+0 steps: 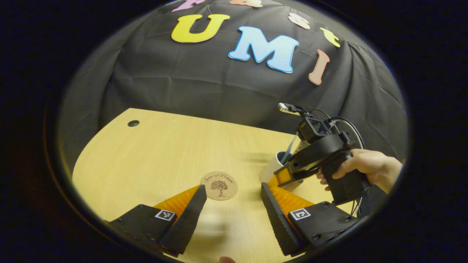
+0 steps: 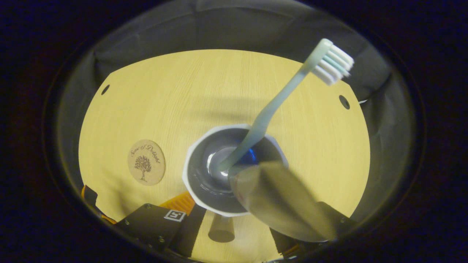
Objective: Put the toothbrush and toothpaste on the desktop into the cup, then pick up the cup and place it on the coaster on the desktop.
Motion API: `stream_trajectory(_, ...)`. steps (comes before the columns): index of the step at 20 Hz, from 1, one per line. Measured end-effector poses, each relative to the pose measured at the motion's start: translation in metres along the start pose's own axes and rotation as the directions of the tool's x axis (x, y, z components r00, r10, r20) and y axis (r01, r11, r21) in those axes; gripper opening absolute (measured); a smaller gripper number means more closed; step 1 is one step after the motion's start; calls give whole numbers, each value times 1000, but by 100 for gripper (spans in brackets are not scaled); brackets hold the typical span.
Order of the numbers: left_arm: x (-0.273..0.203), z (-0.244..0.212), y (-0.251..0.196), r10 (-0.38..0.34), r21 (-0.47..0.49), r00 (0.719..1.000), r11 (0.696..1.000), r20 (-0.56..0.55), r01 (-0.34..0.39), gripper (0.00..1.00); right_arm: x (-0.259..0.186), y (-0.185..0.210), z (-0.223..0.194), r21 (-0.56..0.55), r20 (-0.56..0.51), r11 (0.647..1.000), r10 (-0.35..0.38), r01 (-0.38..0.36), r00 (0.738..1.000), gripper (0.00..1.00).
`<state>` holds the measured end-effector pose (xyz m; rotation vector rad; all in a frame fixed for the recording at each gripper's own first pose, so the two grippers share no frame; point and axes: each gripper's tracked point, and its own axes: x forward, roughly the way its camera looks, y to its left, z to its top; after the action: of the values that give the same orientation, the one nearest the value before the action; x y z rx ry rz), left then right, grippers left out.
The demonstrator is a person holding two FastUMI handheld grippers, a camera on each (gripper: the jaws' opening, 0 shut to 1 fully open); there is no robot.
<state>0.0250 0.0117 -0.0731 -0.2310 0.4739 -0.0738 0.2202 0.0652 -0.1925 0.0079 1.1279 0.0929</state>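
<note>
Brush (image 2: 278,98) and paste (image 2: 281,197) standing in the cup (image 2: 193,164).
Right gripper (image 2: 234,219) is straddling the cup, grip unclear; left gripper (image 1: 230,204) is hovering agape near the coaster (image 1: 219,185).

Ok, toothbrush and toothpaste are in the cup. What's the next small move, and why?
Probably close the right gripper firmly on the cup before lifting. The toothbrush and toothpaste tube already stand inside it, but the tube hides one finger, so the grip is unclear. The coaster lies bare nearby.
</note>
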Motion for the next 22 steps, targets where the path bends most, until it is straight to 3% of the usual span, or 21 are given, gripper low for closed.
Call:
stream_trajectory(2, -7, -4, -4, -6, -16, 1000, 1000, -5, 6, 94, 3, 0, 2, -9, 6, 1000, -4, 4, 1000, 74)
stream_trajectory(4, -10, -12, -5, -6, -33, 1000, 999, -26, 5, 98, 1, 1, 1, -9, 0, 1000, -1, 1, 1000, 72)
stream_trajectory(6, -10, -16, -5, -5, -52, 999, 999, -42, 2, 95, -4, -2, 1, -21, -6, 1000, -5, 5, 1000, 63)
stream_trajectory(7, -11, -19, -5, -6, -57, 999, 998, -52, 3, 95, 3, -2, -5, -15, -26, 1000, 0, 0, 1000, 46)
stream_trajectory(9, -16, -23, -6, 0, -53, 998, 999, -62, -3, 98, 3, -1, -4, -5, -21, 1000, 16, -16, 1000, 27)
stream_trajectory(22, -39, -50, 12, 39, -165, 993, 985, -109, -57, 99, -14, 12, 1, -82, 56, 996, 40, -35, 998, 27)
